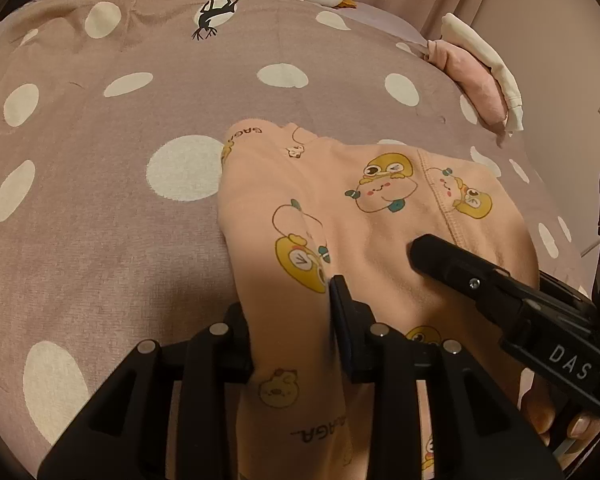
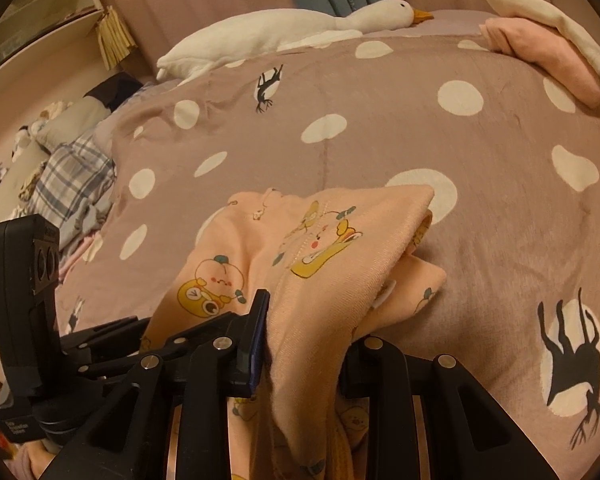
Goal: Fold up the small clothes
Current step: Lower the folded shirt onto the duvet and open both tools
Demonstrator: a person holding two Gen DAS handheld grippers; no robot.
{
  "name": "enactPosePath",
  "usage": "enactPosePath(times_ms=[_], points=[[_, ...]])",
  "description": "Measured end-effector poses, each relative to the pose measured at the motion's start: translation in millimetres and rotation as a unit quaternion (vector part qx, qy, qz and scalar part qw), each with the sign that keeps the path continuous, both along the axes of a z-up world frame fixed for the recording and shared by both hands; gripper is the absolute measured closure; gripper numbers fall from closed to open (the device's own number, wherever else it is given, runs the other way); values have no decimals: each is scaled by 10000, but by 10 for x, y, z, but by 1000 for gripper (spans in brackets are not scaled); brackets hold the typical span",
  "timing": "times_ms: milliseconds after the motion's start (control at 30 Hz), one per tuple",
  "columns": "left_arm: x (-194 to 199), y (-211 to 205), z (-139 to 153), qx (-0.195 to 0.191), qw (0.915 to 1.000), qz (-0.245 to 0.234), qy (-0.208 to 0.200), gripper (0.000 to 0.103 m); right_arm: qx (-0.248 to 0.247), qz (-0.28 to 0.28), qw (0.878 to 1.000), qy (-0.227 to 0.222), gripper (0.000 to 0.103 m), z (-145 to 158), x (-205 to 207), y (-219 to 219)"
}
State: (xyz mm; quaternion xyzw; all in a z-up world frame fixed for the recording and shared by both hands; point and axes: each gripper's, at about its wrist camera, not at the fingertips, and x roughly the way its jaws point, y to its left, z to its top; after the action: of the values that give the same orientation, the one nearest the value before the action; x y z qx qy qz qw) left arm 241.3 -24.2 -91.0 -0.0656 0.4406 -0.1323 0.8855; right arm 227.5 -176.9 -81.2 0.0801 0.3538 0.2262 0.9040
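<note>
Peach cotton kids' garment w/ cartoon duck print (image 1: 340, 216) lies bunched on the mauve polka-dot bedspread (image 1: 100, 200), draped over both sets of fingers. Left gripper (image 1: 288, 320): fabric fold between its fingers, can't tell if pads press it. Right gripper (image 2: 300, 344): fingers clamped on a fold of the garment. Beyond the fingertips: white plush goose (image 2: 284, 28); folded pink and cream clothes stack (image 2: 548, 52) far right.
</note>
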Motion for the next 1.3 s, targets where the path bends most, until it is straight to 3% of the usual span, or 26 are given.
enactPosePath(times_ms=[267,533,1300], points=[[-16,7,-3,71,10000,49,2,65,86,-58,9999,88,75,-27,14,-52],[-17,27,-7,205,9996,168,24,51,391,-180,9983,394,69,-98,81,-178],[-113,95,-3,497,9983,293,5,37,800,-462,9932,713,61,-168,88,-405]])
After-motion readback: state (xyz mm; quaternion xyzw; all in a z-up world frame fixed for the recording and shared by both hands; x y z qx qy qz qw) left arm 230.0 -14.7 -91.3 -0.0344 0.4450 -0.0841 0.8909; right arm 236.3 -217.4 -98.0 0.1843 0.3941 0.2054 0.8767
